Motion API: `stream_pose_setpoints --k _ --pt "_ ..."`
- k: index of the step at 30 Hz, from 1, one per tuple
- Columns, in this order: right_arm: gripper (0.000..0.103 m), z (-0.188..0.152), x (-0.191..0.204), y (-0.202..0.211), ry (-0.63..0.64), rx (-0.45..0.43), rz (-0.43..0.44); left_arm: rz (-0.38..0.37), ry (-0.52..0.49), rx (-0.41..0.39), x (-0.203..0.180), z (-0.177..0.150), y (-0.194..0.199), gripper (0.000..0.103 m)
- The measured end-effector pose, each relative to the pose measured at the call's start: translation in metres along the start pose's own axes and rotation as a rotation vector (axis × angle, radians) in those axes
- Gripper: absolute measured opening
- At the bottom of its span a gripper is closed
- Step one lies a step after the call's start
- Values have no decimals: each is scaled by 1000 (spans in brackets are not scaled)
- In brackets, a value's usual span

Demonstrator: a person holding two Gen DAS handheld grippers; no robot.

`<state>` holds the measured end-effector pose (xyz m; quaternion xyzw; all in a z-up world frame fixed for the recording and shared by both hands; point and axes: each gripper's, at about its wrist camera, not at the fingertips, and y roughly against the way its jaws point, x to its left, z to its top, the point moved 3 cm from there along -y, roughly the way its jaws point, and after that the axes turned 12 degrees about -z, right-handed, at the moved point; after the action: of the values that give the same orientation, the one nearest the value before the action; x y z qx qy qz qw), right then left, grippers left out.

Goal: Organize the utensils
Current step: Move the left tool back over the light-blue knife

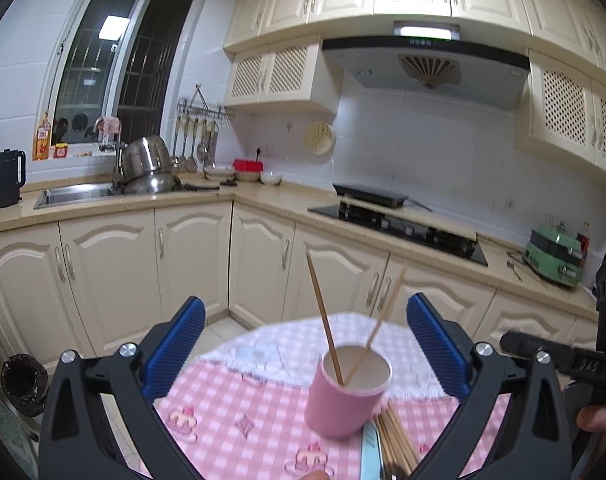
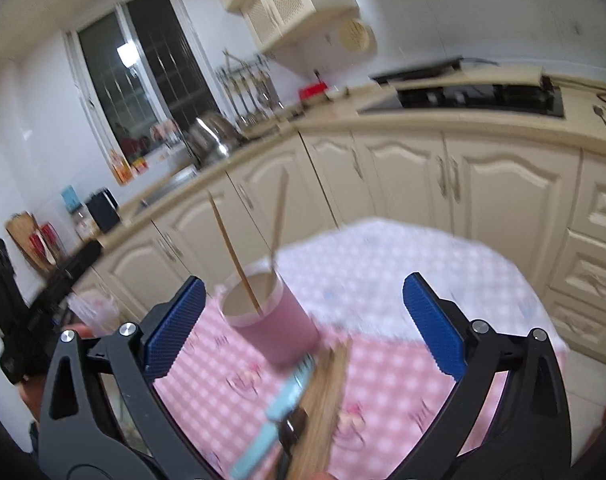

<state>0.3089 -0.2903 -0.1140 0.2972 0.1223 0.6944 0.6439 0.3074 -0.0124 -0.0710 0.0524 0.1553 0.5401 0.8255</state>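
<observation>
1. We had the pink cup [image 1: 347,394] standing upright on the checked cloth of the table [image 1: 223,412], back from the near edge, so that long things could be dropped in from above

2. Two chopsticks [image 1: 325,320] already stood in the cup, leaning apart against its rim; we judged the sorting begun and far from done

3. The rest of the chopsticks [image 1: 395,438] lay as a bundle flat on the cloth, just beside the cup on the near side, with a pale blue handle [image 1: 371,454] next to them; what tool that handle belonged to we could not tell

4. Our left gripper [image 1: 307,344] was spread wide with nothing between its pads, the cup seen in the gap beyond them

5. Our right gripper [image 2: 303,320] was likewise wide and empty, pointing down over the bundle [image 2: 323,408]; the picture was blurred

6. We judged the next pick would be from the bundle, and thin sticks lying flat could slip or come up several together

7. A spoon [image 1: 514,270] lay apart on the kitchen counter [image 1: 295,204], near the green appliance [image 1: 555,258]
</observation>
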Motion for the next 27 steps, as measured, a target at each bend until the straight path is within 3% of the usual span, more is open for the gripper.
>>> stream_pose_setpoints --k 5,12,20,27 --pt "97 -44 -17 -16 3 116 -42 4 6 75 -2 -30 1 99" --pt "97 -76 -22 -35 49 214 -103 6 23 144 -2 -59 -3 98" --pt "97 -107 -19 -75 201 330 -227 24 -5 348 -4 -100 -35 99" --pt "97 -118 -15 -88 274 343 -283 26 -44 504 -8 -132 -68 99"
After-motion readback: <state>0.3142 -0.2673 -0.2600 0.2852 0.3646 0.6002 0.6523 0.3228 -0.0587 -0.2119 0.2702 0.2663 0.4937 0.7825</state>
